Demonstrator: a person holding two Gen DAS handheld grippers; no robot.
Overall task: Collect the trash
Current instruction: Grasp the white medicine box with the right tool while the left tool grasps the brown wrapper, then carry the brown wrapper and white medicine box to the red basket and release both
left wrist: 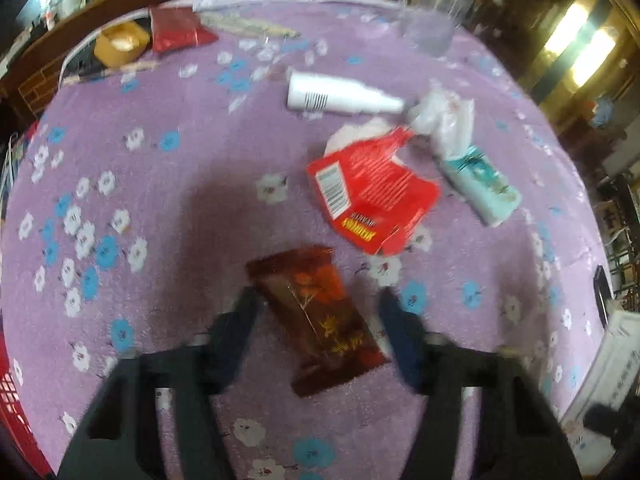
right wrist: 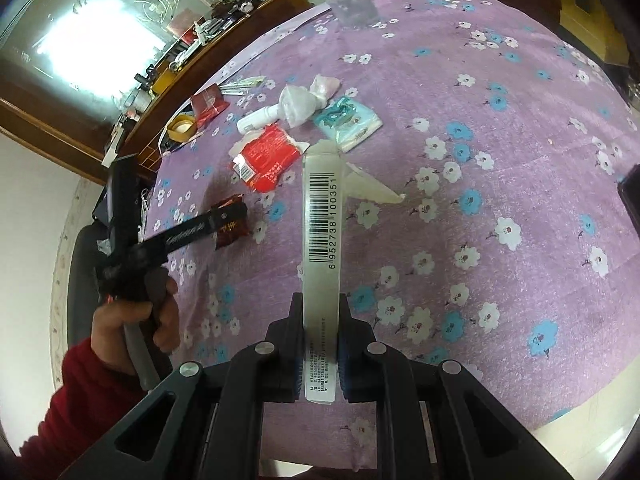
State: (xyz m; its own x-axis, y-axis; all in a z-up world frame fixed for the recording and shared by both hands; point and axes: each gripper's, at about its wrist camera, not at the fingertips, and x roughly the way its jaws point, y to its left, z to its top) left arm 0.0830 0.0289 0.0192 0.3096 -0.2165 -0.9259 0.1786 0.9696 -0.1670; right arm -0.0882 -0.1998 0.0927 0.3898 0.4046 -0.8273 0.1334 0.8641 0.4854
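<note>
My left gripper (left wrist: 316,296) is open, its fingers on either side of a dark red-brown wrapper (left wrist: 316,320) lying on the purple flowered cloth (left wrist: 160,208); it also shows in the right wrist view (right wrist: 230,226). Beyond lie a torn red packet (left wrist: 372,196), a white bottle (left wrist: 340,94), a crumpled clear bag (left wrist: 444,116) and a pale blue tissue pack (left wrist: 480,184). My right gripper (right wrist: 320,300) is shut on a white barcoded carton (right wrist: 322,216) held above the cloth. The left gripper shows in the right wrist view (right wrist: 224,214), held by a hand.
A clear plastic jug (left wrist: 432,12) stands at the table's far edge. A red foil bag (left wrist: 176,30), a yellow tape roll (left wrist: 120,44) and chopsticks lie at the far left. A red crate (left wrist: 12,412) sits at the left edge. A white box (left wrist: 612,376) is at right.
</note>
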